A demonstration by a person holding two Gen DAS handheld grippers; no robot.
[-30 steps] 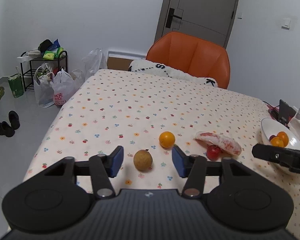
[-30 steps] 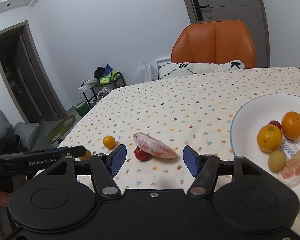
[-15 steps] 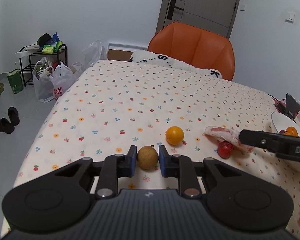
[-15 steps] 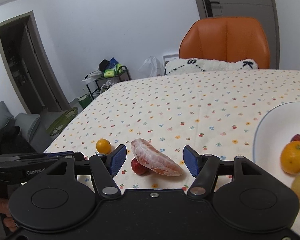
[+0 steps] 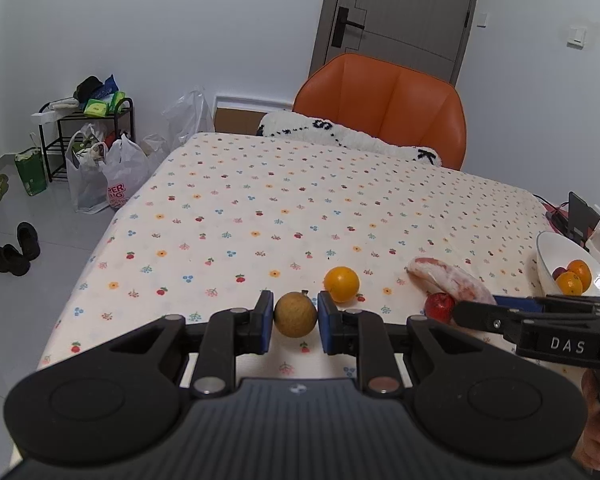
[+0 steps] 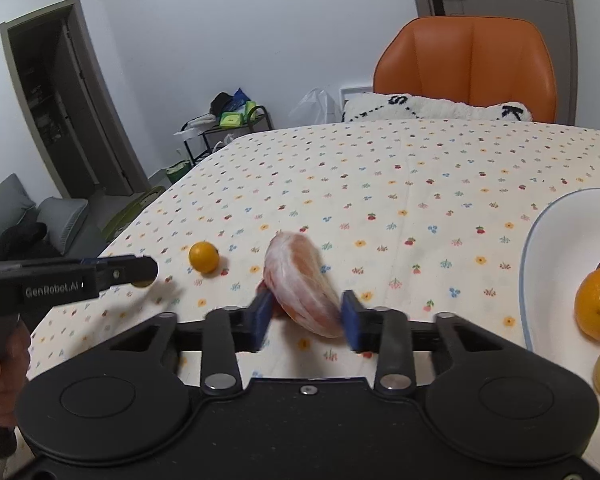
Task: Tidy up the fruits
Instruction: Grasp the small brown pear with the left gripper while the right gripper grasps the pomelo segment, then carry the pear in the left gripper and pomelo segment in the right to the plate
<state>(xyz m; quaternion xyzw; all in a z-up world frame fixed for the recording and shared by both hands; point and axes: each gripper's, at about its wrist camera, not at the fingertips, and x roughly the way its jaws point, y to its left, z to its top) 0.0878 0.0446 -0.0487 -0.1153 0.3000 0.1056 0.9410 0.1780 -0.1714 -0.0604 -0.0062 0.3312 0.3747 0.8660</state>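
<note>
A brown round fruit (image 5: 295, 314) sits on the flowered tablecloth, and my left gripper (image 5: 295, 320) is shut on it. Just beyond it lies a small orange (image 5: 342, 284). Further right are a peeled pomelo segment (image 5: 448, 280) and a red fruit (image 5: 439, 307). In the right wrist view my right gripper (image 6: 306, 322) is shut on the pomelo segment (image 6: 300, 280), both pads against its near end, and the red fruit (image 6: 265, 289) is mostly hidden behind it. The white bowl (image 6: 540, 232) at the right holds oranges (image 6: 598, 304) and other fruit.
An orange chair (image 5: 384, 100) with a white cushion (image 5: 340, 136) stands at the table's far edge. A phone stand (image 5: 580, 216) sits behind the bowl (image 5: 552, 246). Bags (image 5: 104, 180), a shelf and shoes are on the floor beyond the table's left edge.
My left gripper shut on the brown fruit. My right gripper moved left from the bowl to the pomelo segment and its fingers closed in on it.
</note>
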